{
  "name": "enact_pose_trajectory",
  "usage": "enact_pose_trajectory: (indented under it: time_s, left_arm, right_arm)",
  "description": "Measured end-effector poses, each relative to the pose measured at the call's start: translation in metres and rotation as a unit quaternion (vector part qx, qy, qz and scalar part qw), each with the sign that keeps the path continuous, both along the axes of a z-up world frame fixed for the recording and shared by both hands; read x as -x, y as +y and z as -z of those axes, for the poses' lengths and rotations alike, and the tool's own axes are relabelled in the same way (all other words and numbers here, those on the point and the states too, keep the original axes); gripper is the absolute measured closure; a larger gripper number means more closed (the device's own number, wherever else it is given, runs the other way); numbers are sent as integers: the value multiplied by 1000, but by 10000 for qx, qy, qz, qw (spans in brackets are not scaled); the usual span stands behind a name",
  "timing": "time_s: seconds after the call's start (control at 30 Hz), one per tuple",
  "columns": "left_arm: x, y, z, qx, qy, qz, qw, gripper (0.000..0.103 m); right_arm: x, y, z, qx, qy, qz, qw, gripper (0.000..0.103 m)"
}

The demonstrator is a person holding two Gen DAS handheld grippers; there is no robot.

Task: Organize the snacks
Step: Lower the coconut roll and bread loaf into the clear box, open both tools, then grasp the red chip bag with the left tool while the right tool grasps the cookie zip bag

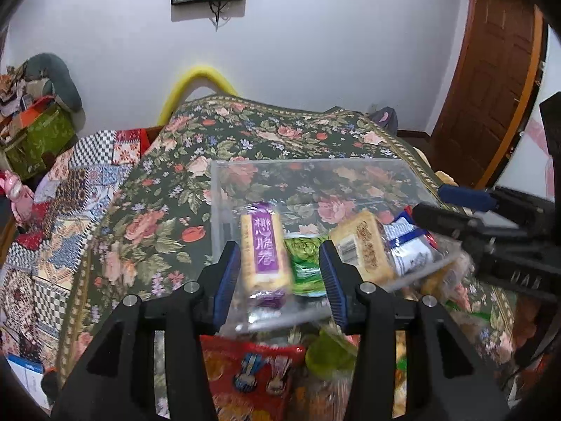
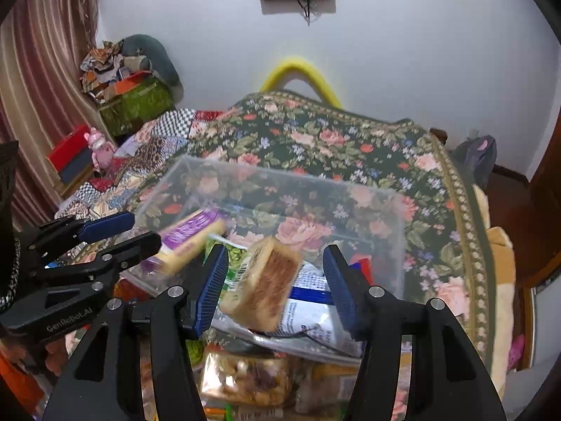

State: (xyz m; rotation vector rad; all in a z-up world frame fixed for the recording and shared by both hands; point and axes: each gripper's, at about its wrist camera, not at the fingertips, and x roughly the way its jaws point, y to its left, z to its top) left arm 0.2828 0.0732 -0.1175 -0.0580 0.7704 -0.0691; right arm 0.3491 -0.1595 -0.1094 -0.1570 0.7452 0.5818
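Black arms of the left tongs (image 1: 280, 266) fill the bottom of the left wrist view, their blue pads spread wide. Between the pads floats a purple-and-yellow wafer pack (image 1: 265, 245), blurred, touching neither pad as far as can be told. Beneath them lies a red snack bag (image 1: 245, 368) and a green packet (image 1: 305, 266), both shown only in this view. Beside the wafer pack sits a tan cake bar (image 1: 364, 249) against a blue-and-white pouch (image 1: 410, 249), all within a clear plastic bin (image 1: 315, 175) that stands on the bed's floral bedspread (image 1: 157, 210). At the right edge the right tongs (image 1: 452, 203) reach in from the side.

From the right wrist, the right tongs (image 2: 275, 277) are likewise spread wide, with the cake bar (image 2: 263, 287) tilted between the pads; whether it touches either pad cannot be told. The pouch (image 2: 312, 315) lies under it. Only this view shows a bag of mixed nuts (image 2: 245, 375) close under the camera, outside the bin (image 2: 280, 175). The left tongs (image 2: 119, 231) enter from the left with the wafer pack (image 2: 189, 238) just past their tips, over the bin's near corner. A brown door (image 1: 491, 70) appears solely in the left view; striped curtains (image 2: 42, 70) solely in the right.
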Motion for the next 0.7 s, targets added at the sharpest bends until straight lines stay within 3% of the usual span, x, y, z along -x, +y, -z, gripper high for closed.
enact_pose_trajectory:
  time_s: [0.2, 0.47, 0.7]
  left_arm:
    - [39, 7, -8, -164, -30, 130, 9998, 46]
    - [76, 28, 17, -162, 303, -74, 9994, 30]
    - [90, 39, 54, -91, 665, -169, 9976, 17]
  right_arm:
    - [26, -19, -11, 2, -250, -10, 9997, 50]
    - [54, -41, 5, 177, -232, 72, 9995, 50]
    - [62, -58, 40, 216, 245, 243, 9992, 35]
